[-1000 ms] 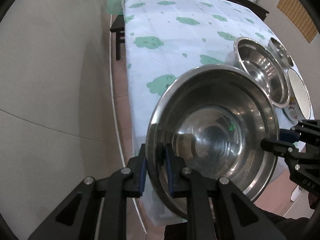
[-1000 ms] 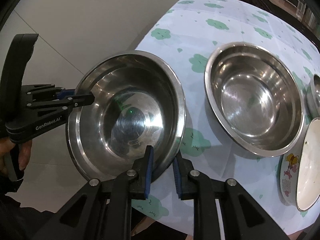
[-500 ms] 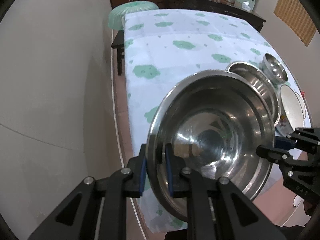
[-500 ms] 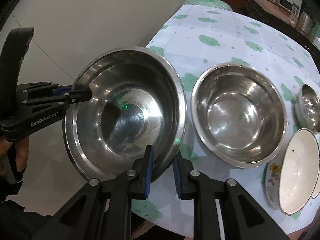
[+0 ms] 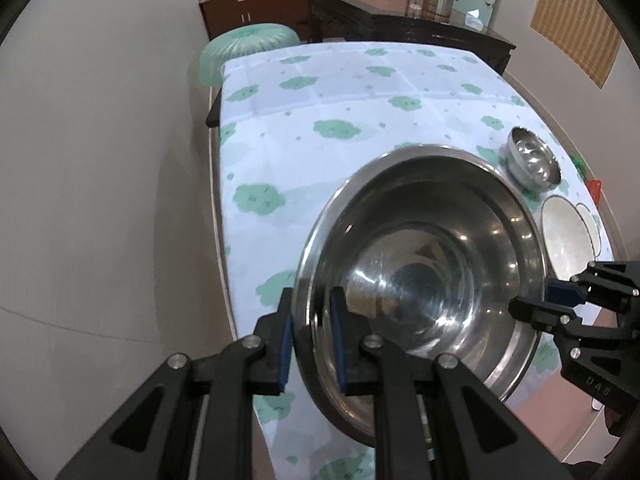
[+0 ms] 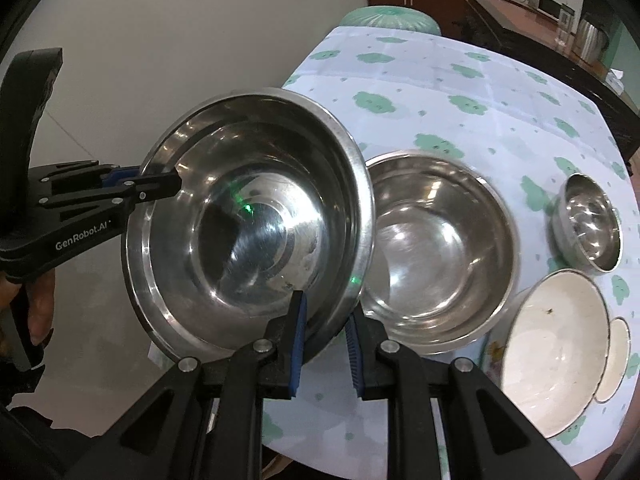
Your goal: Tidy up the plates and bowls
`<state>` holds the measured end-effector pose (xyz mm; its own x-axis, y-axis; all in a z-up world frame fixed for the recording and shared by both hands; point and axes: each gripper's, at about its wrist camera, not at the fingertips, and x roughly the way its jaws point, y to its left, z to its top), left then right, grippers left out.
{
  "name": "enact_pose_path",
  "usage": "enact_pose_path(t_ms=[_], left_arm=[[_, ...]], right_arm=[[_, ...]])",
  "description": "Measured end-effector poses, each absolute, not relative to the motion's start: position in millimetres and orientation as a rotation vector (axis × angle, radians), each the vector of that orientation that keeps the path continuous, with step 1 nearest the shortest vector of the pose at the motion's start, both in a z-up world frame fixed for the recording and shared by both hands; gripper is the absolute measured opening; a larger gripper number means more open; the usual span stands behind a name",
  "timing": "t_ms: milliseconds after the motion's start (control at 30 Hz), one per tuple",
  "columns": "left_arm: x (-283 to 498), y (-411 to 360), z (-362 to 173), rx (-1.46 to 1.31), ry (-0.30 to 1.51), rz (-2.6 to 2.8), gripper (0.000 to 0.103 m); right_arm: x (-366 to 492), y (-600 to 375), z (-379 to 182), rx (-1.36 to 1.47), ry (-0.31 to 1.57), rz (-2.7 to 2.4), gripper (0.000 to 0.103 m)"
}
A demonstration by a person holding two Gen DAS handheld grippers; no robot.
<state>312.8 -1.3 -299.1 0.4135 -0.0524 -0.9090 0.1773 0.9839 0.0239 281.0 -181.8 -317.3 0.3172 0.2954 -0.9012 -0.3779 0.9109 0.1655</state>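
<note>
A large steel bowl (image 5: 424,272) (image 6: 248,232) hangs tilted in the air over the table's near edge. My left gripper (image 5: 310,304) (image 6: 160,184) is shut on its left rim. My right gripper (image 6: 324,312) (image 5: 532,304) is shut on the opposite rim. On the cloth just to the right stands a second steel bowl (image 6: 436,248), its left edge overlapped by the held bowl; the left wrist view hides it. Further right sit a small steel bowl (image 6: 588,224) (image 5: 532,164) and a white enamel bowl (image 6: 556,360) (image 5: 564,236).
The table (image 5: 320,92) carries a pale cloth with green cloud prints. A green ribbed stool (image 5: 248,46) stands at its far end, with a dark sideboard (image 5: 400,20) holding kettles behind. Tiled floor (image 5: 100,200) lies to the left. A person's hand (image 6: 38,312) grips the left tool.
Both grippers have raised the large bowl and carried it rightward, so it now overlaps the second steel bowl. More of the far room has come into view.
</note>
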Motion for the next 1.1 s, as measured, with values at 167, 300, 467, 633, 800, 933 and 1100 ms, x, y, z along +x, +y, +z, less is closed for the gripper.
enact_pose_path(t_ms=[167, 300, 467, 633, 800, 933, 1100], left_arm=[[326, -22, -294, 0.137, 1.121, -0.168, 0.014], [334, -38, -293, 0.146, 1.116, -0.182, 0.014], [344, -59, -296, 0.151, 1.12, -0.198, 0.014], [352, -75, -301, 0.148, 1.131, -0.201, 0.014], [358, -86, -306, 0.144, 1.141, -0.194, 0.014], [360, -94, -312, 0.141, 1.15, -0.185, 0.014], [362, -99, -320, 0.137, 1.165, -0.17, 0.014]], right_arm=[[287, -202, -313, -0.07, 1.16, 0.418, 0.021], [293, -218, -311, -0.061, 1.158, 0.399, 0.021], [301, -237, -311, -0.056, 1.164, 0.381, 0.021], [308, -255, -314, -0.056, 1.177, 0.375, 0.021], [316, -268, -316, -0.059, 1.185, 0.381, 0.021], [321, -274, -321, -0.063, 1.193, 0.387, 0.021], [324, -279, -326, -0.072, 1.202, 0.395, 0.021]])
